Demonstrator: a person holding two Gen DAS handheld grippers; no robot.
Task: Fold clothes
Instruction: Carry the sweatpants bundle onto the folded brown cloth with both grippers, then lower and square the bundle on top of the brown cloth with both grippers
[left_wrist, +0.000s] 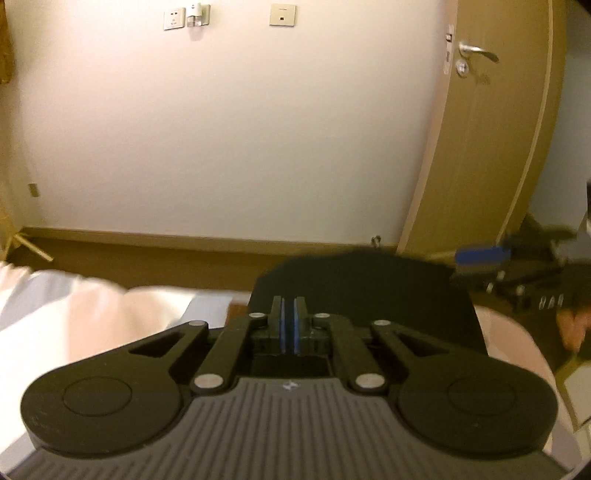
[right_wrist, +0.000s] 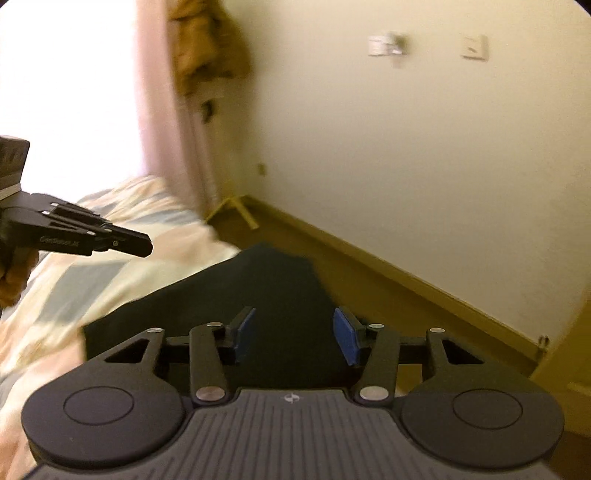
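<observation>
A black garment (left_wrist: 351, 288) lies spread flat on the bed, and in the right wrist view the garment (right_wrist: 266, 288) tapers away from me. My left gripper (left_wrist: 289, 306) hovers over its near edge, blue pads pressed together with nothing visible between them. Seen from the right wrist, the left gripper (right_wrist: 146, 245) hangs shut above the bedcover, with no cloth trailing from it. My right gripper (right_wrist: 295, 332) is open above the garment, its blue pads apart and clear of the cloth. In the left wrist view the right gripper (left_wrist: 465, 262) appears blurred at the garment's right side.
The bed carries a pale patterned cover (right_wrist: 110, 266). Behind it run a brown floor strip and a white wall (left_wrist: 221, 129). A wooden door (left_wrist: 480, 129) stands at the right. A curtain (right_wrist: 166, 110) hangs by a bright window. A person's hand (left_wrist: 572, 328) grips the right tool.
</observation>
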